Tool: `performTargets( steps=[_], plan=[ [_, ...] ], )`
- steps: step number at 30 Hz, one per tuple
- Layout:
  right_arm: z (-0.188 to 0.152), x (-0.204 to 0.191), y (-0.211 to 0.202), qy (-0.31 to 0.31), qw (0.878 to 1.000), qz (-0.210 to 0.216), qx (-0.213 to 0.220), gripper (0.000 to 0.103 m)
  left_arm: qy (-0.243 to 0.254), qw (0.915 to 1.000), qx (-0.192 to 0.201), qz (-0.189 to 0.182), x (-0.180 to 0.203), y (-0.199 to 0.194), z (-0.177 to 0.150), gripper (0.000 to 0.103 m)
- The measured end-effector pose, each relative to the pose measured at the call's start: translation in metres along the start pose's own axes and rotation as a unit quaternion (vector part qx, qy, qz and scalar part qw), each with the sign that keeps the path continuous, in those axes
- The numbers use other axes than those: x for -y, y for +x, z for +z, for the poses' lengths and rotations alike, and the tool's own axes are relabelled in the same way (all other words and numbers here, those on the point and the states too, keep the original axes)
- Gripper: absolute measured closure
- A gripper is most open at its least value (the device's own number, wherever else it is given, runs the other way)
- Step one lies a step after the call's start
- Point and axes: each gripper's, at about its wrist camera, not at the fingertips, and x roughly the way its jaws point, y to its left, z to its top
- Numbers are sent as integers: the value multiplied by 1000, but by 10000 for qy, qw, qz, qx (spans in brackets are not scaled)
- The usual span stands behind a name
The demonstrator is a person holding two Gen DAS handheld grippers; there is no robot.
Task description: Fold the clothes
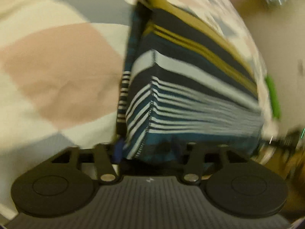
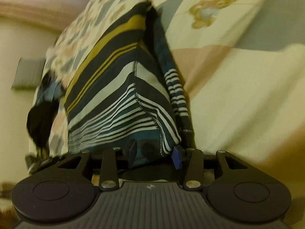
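- striped cloth garment (image 1: 183, 87) in navy, teal, white and mustard bands lies folded on a bedspread (image 1: 57, 72) printed with pink, grey and cream patches, its near edge reaching into both tools.
- left gripper (image 1: 144, 152), seen from its wrist camera, has the garment's teal hem draped over its tips; one blue fingertip (image 1: 117, 150) shows at the hem's left edge, the other is hidden, so whether the jaws pinch the fabric cannot be told.
- right gripper (image 2: 154, 154) stands with its jaws parted, the hem lying between its blue pads (image 2: 176, 157); the right-hand pad stands apart from the fabric.
- beyond the garment, in the right wrist view, a dark bundle of other clothing (image 2: 42, 118) sits at the bed's far left edge.
- a teddy-bear print (image 2: 209, 9) marks the bedspread to the garment's right.
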Motion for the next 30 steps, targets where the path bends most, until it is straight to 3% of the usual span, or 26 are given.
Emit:
performTargets(
  steps=[1,5,10,13,15,16,17,19,22,23,26,28,30],
  plan=[
    [4,-2,0,-143,9999,-10,-92,94,131,9999,-46,15,1,-2,2,87],
    [4,-24,-21,-702,9974,129,-61,97,229,9995,209,-71,9,-25,1,92],
    [-15,-19,-55,-447,9980,127,431,98,249,9992,301,-23,25,-29,-20,91],
    [-21,-3,-42,-189,9991,-107,359,98,107,9989,140,443,15,1,-30,86],
    [-21,3,-23,-127,9994,-322,88,94,-129,9984,137,540,11,10,-27,84],
    [-21,0,-15,-206,9986,-480,-78,85,-125,9982,122,581,14,8,-25,82],
    [-22,-4,-10,-310,9973,-629,-200,86,-75,9977,126,659,17,1,-24,80],
    [-23,-15,-20,-554,9945,-860,-228,74,93,9942,87,1063,23,-16,-25,64],
    [-17,-32,-57,-707,9863,-1466,248,68,107,9859,61,1669,25,-43,-23,74],
    [-13,-42,-69,-847,9811,-1659,529,68,31,9824,133,1862,26,-52,-19,75],
    [11,-86,-79,-1921,9517,-1925,1423,68,322,9783,963,1806,62,-58,19,77],
    [33,-110,-60,-2460,9383,-1669,1765,68,773,9726,1441,1652,92,-41,48,80],
    [51,-131,-23,-2865,9318,-1360,1765,68,1137,9662,1778,1478,113,-17,73,83]
  ],
)
